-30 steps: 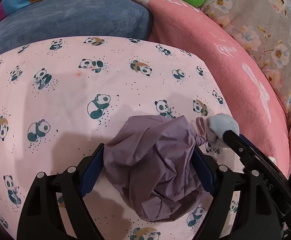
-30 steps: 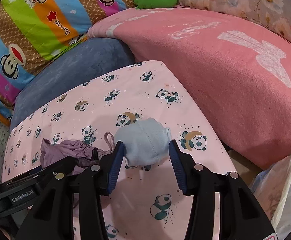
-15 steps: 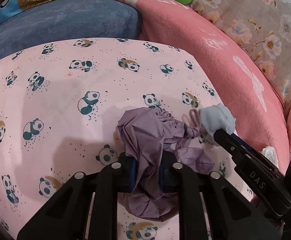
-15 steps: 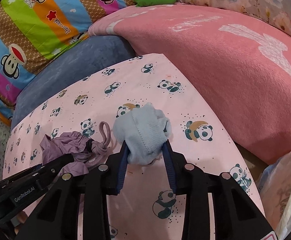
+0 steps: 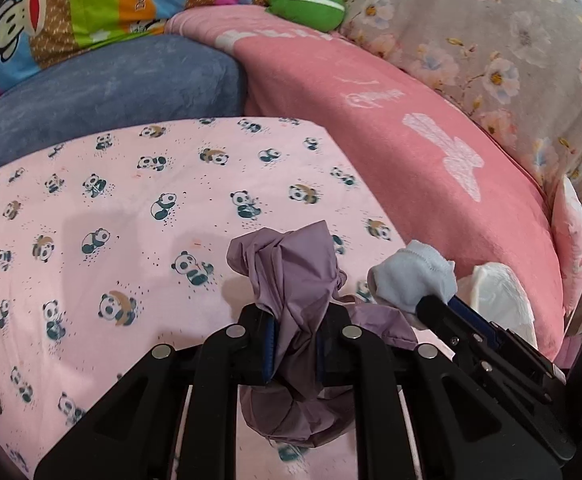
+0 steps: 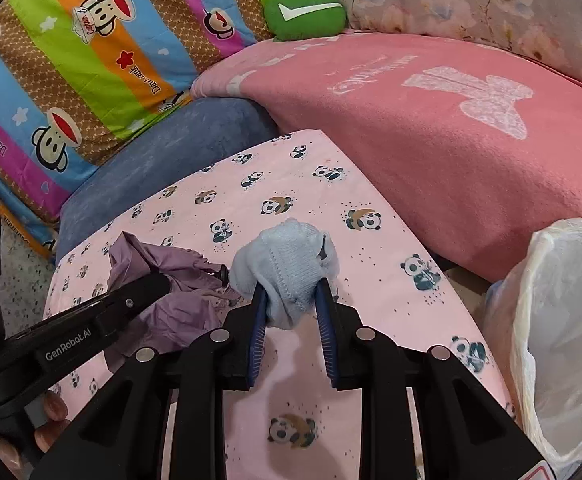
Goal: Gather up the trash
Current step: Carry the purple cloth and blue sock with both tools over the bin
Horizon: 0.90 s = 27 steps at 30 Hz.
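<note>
My left gripper is shut on a crumpled purple cloth and holds it above the pink panda sheet; the cloth also shows in the right wrist view. My right gripper is shut on a balled light blue sock, lifted off the sheet; the sock also shows in the left wrist view. The left gripper's arm reaches in just left of the sock.
A white plastic bag stands open at the right edge of the panda sheet; it also shows in the left wrist view. A pink blanket, a blue cushion, a striped monkey quilt and a green plush lie behind.
Both grippers closed on their items, the left on the purple cloth, the right on the blue sock, and both lifted them off the sheet.
</note>
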Each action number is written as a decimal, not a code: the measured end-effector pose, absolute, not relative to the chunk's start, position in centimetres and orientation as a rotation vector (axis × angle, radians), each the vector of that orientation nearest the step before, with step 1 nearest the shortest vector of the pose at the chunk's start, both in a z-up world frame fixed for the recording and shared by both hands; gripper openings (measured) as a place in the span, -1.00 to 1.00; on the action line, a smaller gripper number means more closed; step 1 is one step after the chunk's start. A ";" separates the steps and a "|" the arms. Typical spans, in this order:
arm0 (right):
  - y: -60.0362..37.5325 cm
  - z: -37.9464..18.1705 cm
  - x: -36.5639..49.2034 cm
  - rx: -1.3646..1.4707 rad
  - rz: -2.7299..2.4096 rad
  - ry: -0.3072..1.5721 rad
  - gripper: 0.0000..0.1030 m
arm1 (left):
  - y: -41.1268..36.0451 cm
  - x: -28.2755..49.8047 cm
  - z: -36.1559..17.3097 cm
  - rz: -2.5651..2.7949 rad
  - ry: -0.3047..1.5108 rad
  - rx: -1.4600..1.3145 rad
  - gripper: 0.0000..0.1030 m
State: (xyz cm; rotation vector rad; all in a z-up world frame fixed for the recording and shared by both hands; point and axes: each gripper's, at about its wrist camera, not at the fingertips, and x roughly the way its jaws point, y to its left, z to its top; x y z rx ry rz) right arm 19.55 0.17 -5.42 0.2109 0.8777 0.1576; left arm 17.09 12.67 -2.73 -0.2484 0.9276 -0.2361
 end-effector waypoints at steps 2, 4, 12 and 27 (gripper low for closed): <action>-0.4 -4.7 18.3 0.215 0.155 0.862 -0.52 | 12.1 15.9 -1.8 -0.245 0.907 -0.231 -0.73; -0.9 -3.9 16.7 0.220 0.150 0.842 -0.52 | 11.3 14.6 -0.9 -0.251 0.884 -0.210 -0.73; -3.5 -1.2 10.9 0.232 0.128 0.776 -0.52 | 8.5 10.1 1.7 -0.286 0.814 -0.159 -0.73; -10.1 0.2 2.1 0.303 0.047 0.696 -0.52 | 3.3 4.8 2.9 -0.360 0.775 -0.061 -0.73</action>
